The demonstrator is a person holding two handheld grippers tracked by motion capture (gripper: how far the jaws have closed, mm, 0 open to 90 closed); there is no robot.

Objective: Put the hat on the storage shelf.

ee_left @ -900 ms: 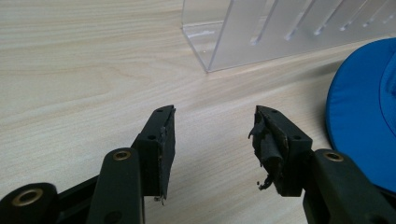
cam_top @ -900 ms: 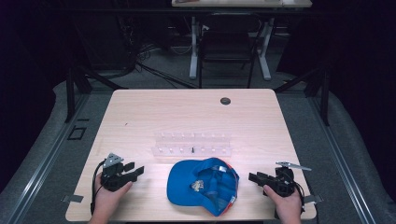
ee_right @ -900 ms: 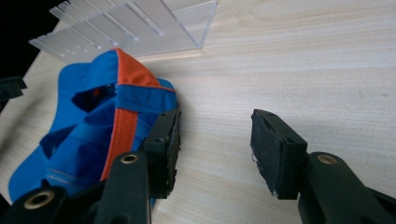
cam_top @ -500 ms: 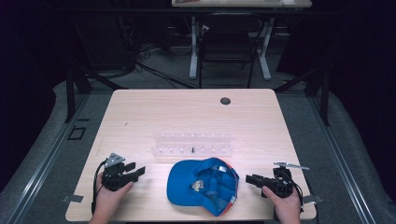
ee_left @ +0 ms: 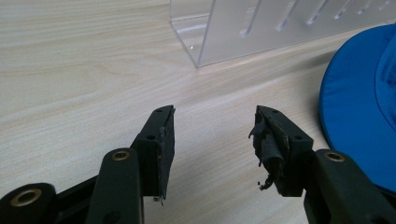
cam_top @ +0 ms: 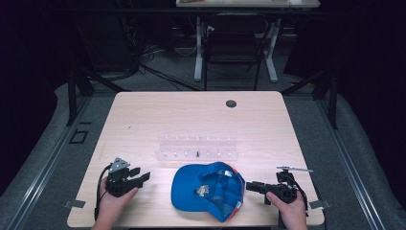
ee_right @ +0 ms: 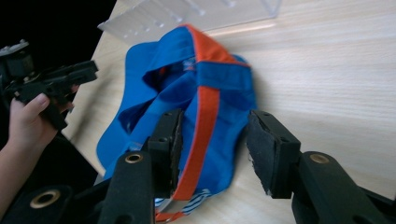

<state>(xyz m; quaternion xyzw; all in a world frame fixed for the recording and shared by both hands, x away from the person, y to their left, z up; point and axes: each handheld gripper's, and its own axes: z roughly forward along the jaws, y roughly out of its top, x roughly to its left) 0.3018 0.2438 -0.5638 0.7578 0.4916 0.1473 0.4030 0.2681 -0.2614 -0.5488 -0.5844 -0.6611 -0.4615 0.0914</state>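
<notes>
A blue cap (cam_top: 206,190) with orange trim lies upside down near the table's front edge, a pale label inside it. My left gripper (cam_top: 142,177) rests open on the table to the cap's left, its jaws (ee_left: 212,135) apart over bare wood with the cap's brim (ee_left: 362,116) at the right. My right gripper (cam_top: 249,186) is open at the cap's right side. In the right gripper view the jaws stand either side of the cap's orange-edged back strap (ee_right: 205,112), not closed on it.
A clear acrylic rack (cam_top: 197,147) with a row of slots stands just behind the cap, near the table's middle (ee_left: 261,28). A round cable hole (cam_top: 231,103) sits at the back. The light wooden table (cam_top: 158,115) has open room behind the rack.
My right gripper has moved left toward the cap, its jaws now at the cap's rear strap. The left gripper has barely moved.
</notes>
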